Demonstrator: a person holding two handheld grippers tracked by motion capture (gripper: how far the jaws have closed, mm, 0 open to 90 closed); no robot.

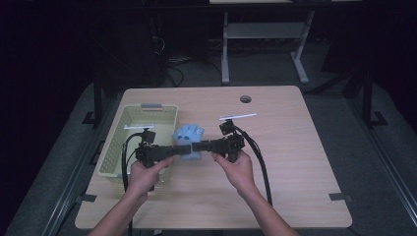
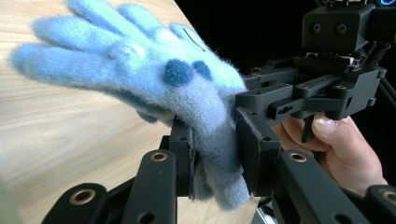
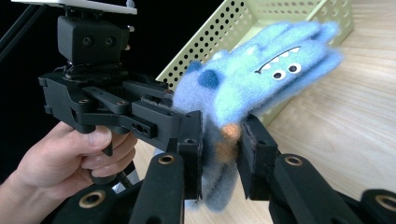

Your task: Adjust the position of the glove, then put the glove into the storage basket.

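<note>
both grippers pinching the fuzzy blue monster-face glove [image 1: 189, 143] mid-frame, left gripper [image 1: 183, 150] and right gripper [image 1: 197, 146] clamped on its cuff | glove hanging just beside the pale green perforated plastic basket [image 1: 116, 143] | pickup's done, looks like dropping it in is left

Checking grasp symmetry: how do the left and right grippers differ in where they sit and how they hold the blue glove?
The left gripper reaches in from the basket side, partly over it; the right gripper comes from the bare table side. They point at each other. The right gripper's white top plate sits farther up the table than the left's. Both are shut on the blue glove's cuff end.
</note>
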